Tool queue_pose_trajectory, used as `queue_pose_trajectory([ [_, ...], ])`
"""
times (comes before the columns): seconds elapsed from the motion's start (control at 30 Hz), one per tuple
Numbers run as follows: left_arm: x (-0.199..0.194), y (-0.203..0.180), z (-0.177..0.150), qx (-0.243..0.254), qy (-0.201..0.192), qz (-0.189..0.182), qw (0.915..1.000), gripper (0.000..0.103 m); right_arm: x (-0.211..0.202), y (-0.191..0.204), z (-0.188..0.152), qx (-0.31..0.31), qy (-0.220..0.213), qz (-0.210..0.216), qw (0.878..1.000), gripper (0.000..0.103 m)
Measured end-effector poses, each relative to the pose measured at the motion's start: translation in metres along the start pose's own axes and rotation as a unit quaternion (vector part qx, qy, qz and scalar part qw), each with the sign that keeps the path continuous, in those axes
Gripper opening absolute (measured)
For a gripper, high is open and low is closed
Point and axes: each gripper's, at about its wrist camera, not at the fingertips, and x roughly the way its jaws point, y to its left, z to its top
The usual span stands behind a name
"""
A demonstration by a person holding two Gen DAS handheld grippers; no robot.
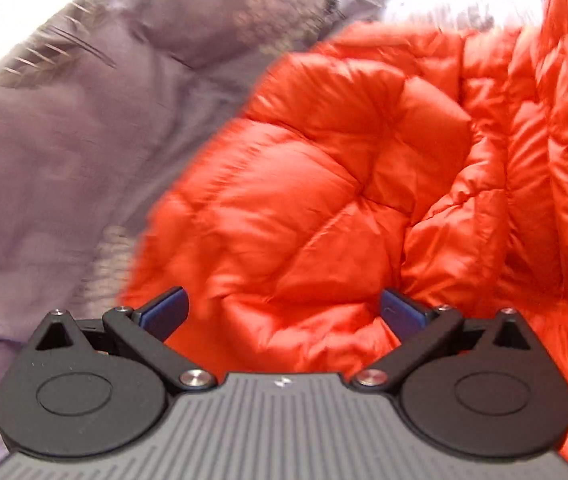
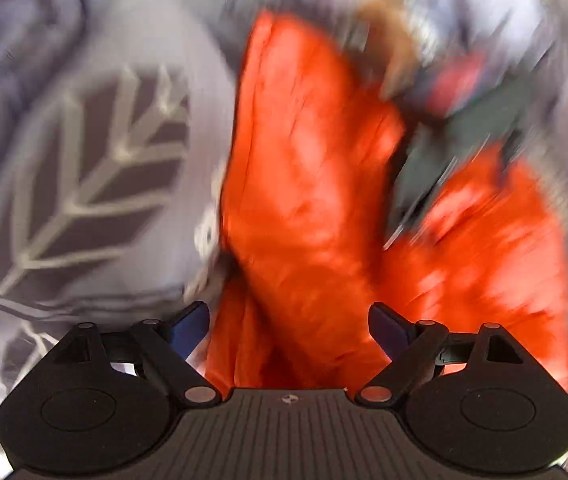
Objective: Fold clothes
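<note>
An orange quilted puffer jacket (image 1: 344, 184) lies in a rumpled heap on a grey-lilac bedspread (image 1: 63, 152); its shiny, padded panels bulge and crease in several directions, and no flat, squared edge shows anywhere. In the right wrist view the same jacket (image 2: 304, 168) shows as a long raised lobe with a second mound beside it, both badly blurred; a dark green strip between them may be lining or another garment, I cannot tell which.

The left gripper (image 1: 284, 312) hangs just above the near part of the jacket, tilted downward; its two blue-padded fingers stand wide apart with orange fabric showing between them, but the pads do not press on the cloth, so nothing is held. The right gripper (image 2: 288, 328) points steeply down over the jacket; its fingers are also spread wide, with a fold of orange below the gap and no grip on it.

The bedspread carries a large pale leaf print (image 2: 83, 184) to the left of the jacket in the right wrist view. Beyond the jacket lies a muddle of other cloth (image 2: 444, 80), red, blue and tan, too smeared to name.

As I judge it, the folding has barely begun; the jacket looks neither spread flat nor doubled over neatly. Flattening it, bringing the sleeves in and folding the body all seem left to do, and other clothes may be waiting too.
</note>
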Motion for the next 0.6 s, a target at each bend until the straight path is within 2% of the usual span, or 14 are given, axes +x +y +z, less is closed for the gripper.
queue_pose_trajectory([
  [0.03,-0.014,0.006,-0.003,0.002,-0.007,0.013,0.9999,0.103,0.003,-0.002,0.000,0.018,-0.001,0.002,1.000,0.072],
  [0.07,-0.029,0.013,-0.006,0.003,-0.014,0.026,0.9996,0.103,0.003,-0.001,-0.001,0.035,-0.013,-0.020,0.999,0.062],
  [0.1,-0.047,0.018,-0.010,0.001,-0.020,0.037,0.9991,0.103,0.002,0.001,-0.003,0.053,-0.027,-0.048,0.997,0.042],
  [0.2,-0.097,0.029,-0.024,-0.005,-0.042,0.067,0.9968,0.103,-0.005,0.000,-0.008,0.123,-0.063,-0.115,0.984,0.028],
  [0.3,-0.136,0.038,-0.030,-0.013,-0.065,0.099,0.9928,0.103,-0.022,-0.010,-0.012,0.214,-0.097,-0.161,0.959,0.025],
  [0.4,-0.168,0.045,-0.032,-0.038,-0.095,0.128,0.9865,0.103,-0.054,-0.027,-0.021,0.289,-0.133,-0.198,0.927,0.023],
  [0.57,-0.207,0.075,-0.027,-0.140,-0.133,0.105,0.9756,0.103,-0.083,-0.077,-0.041,0.356,-0.177,-0.275,0.875,0.020],
  [0.6,-0.212,0.078,-0.026,-0.143,-0.140,0.104,0.9742,0.103,-0.086,-0.090,-0.044,0.367,-0.181,-0.285,0.867,0.020],
])
